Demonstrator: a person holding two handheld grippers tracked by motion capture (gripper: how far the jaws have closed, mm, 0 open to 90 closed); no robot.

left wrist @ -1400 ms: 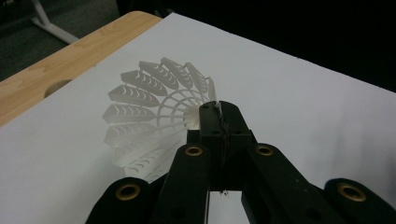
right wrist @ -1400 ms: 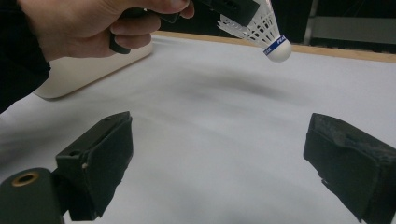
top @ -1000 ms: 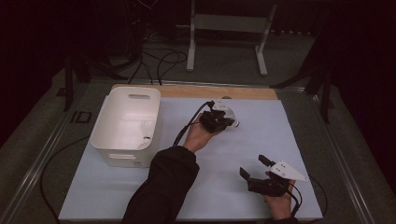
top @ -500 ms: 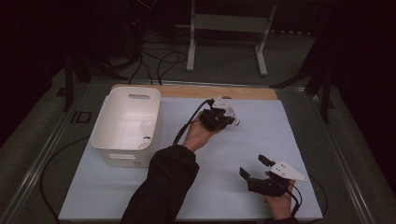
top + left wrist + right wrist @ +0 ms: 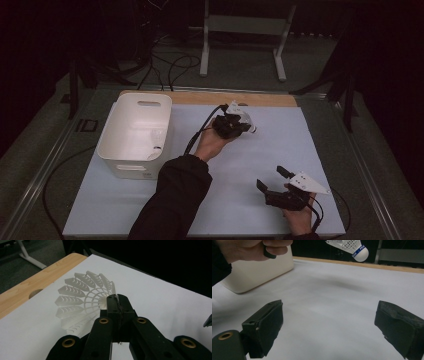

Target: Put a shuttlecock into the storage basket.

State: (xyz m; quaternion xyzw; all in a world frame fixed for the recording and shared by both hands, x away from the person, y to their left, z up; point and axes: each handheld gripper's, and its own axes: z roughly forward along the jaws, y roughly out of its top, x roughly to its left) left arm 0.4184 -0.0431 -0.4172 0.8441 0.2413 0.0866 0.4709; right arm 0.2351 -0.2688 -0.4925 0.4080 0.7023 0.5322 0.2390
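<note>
Two hand-held grippers work over a table covered with a pale white sheet [image 5: 240,165], a strip of light wooden board [image 5: 210,98] showing along its far edge. Farthest left in the high view stands a white rectangular plastic tub [image 5: 135,134] with a slot handle in its far wall, sitting on the sheet's left part. Just right of it a dark-sleeved forearm reaches forward from the bottom edge, and its hand carries the left gripper [image 5: 235,124] near the middle of the table's far half. In the left gripper view that gripper's black jaws are pressed together on the rim of the skirt of a white plastic shuttlecock [image 5: 83,293], whose ribbed, feather-patterned skirt fans out to the left of the jaw tips above the sheet. The right gripper view shows the same shuttlecock from the side, held up in the air clear of the sheet, its rounded white cork nose with a blue band pointing right and slightly down. Farther right and nearer the person, well apart from the shuttlecock, the right gripper [image 5: 272,180] hovers low over the sheet's near right corner; its two padded jaws stand wide apart with nothing between them.
</note>
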